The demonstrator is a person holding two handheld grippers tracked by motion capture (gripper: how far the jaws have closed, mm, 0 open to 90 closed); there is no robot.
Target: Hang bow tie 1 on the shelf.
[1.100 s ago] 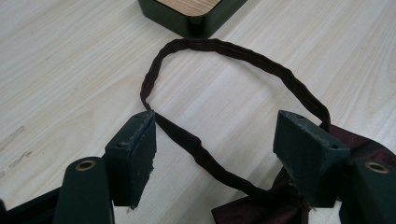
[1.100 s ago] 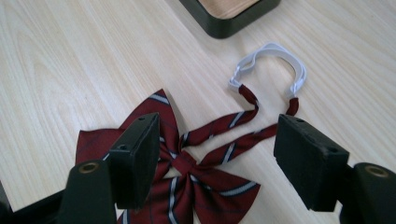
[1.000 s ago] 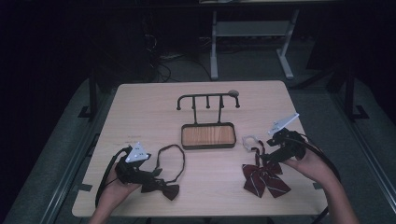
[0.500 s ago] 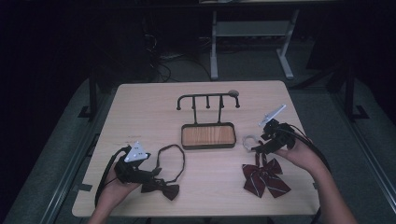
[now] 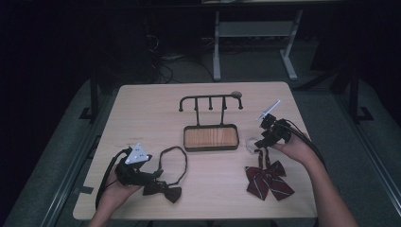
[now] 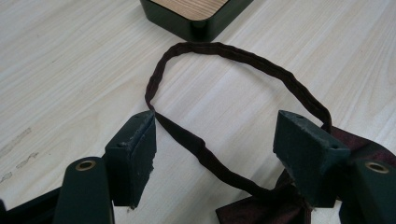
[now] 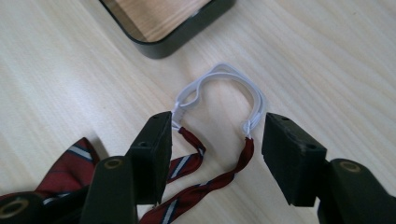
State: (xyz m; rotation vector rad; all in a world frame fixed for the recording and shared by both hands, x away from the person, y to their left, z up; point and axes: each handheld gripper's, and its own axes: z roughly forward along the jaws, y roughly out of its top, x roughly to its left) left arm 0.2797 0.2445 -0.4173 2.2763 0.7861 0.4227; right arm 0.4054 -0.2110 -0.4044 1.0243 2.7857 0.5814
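As right tool [image 7: 217, 140] closes in, straddling striped bow tie [image 5: 267, 178] strap, pads not yet pressing | grab looks imminent | left tool [image 6: 215, 158] gaping over dark bow tie [image 5: 163, 190]

Two bow ties [image 5: 162, 191] [image 5: 268, 178] (one striped), one rack [image 5: 210, 124].

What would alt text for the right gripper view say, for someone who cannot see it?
Two black tongs stand open astride the neck strap of a red striped bow tie, where its white elastic loop joins the red straps. It lies on a pale wooden table, with a dark-rimmed wooden tray corner behind.
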